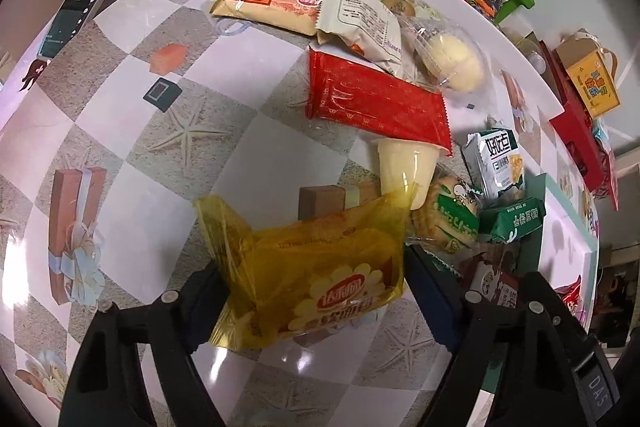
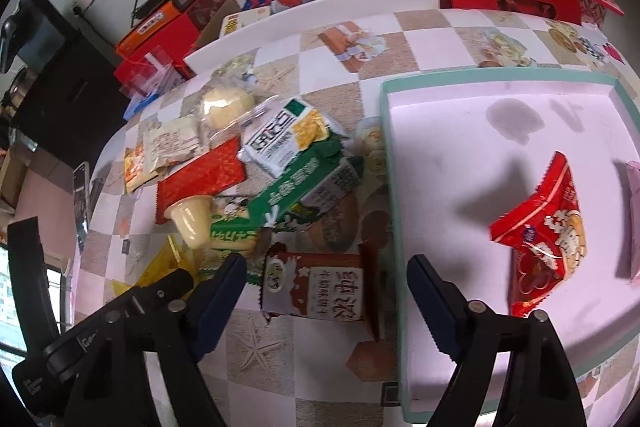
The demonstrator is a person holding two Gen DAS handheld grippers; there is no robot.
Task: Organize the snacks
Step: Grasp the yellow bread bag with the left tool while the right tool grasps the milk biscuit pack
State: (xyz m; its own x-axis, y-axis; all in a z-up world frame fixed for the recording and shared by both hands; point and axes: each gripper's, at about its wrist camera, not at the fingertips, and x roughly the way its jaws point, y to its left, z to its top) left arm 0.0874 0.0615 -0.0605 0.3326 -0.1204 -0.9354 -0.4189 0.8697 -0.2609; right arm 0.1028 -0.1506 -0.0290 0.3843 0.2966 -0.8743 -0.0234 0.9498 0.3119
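Left gripper (image 1: 316, 303), bottom centre of its frame: both pads pressed against the yellow snack packet (image 1: 316, 275), clamped on it above the checkered tablecloth (image 1: 160, 131). Snack pile lies up and right of it, red wrapper (image 1: 372, 99) topmost. Right gripper (image 2: 326, 291): jaws apart, nothing gripped; brown biscuit packet (image 2: 320, 287) lies between the fingers. Teal-rimmed tray (image 2: 390, 147) at right holds a red snack bag (image 2: 548, 227).

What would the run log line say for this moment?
left gripper: closing around yellow snack packet | right gripper: open above brown biscuit packet | tray: holds red snack bag
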